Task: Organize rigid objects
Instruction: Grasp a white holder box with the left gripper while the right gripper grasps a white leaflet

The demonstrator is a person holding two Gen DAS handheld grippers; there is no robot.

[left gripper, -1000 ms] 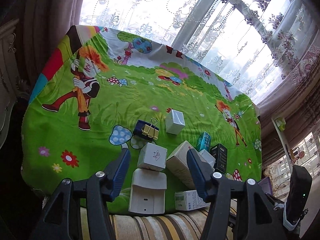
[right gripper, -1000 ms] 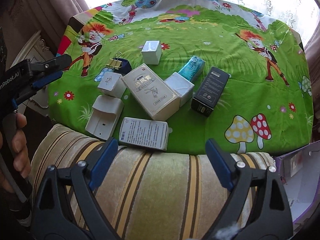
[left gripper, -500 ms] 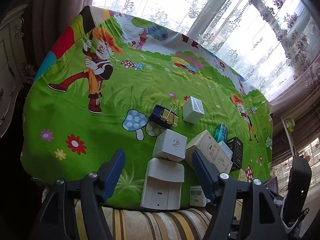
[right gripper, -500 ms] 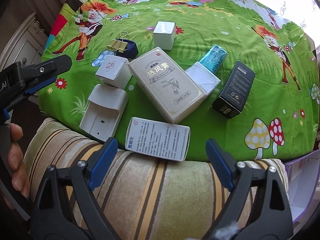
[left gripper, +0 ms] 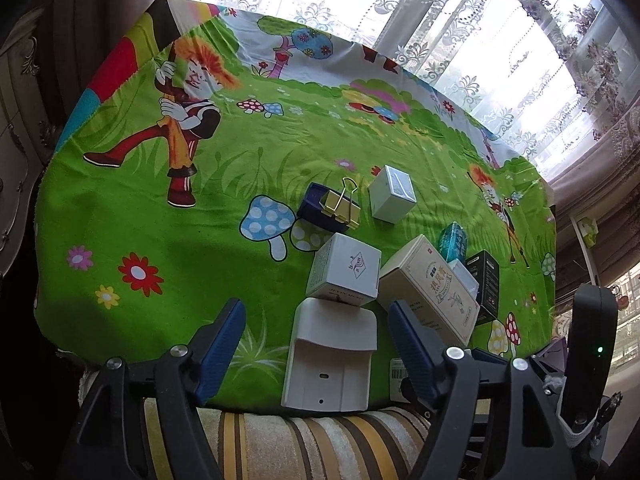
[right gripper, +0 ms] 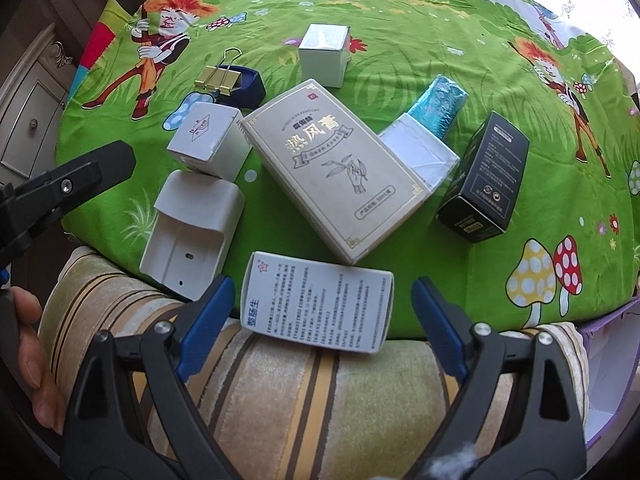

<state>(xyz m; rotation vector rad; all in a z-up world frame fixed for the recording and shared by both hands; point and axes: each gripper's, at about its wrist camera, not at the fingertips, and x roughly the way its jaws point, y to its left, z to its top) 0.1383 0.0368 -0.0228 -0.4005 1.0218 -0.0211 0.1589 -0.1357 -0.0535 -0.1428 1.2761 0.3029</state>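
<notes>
The left gripper (left gripper: 316, 346) tilts steeply downward, jaws opening, straddling the white holder (left gripper: 330, 358) without pressing on it. The right gripper (right gripper: 320, 320) (jaws wide, gripping nothing) points down over the printed white box (right gripper: 318, 306) at the edge of the green cloth (right gripper: 400, 52); beyond lies the large beige box (right gripper: 336, 168).

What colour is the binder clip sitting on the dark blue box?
Gold, with wire handles. The binder clip shows best in the right wrist view, resting on the dark blue box.
</notes>
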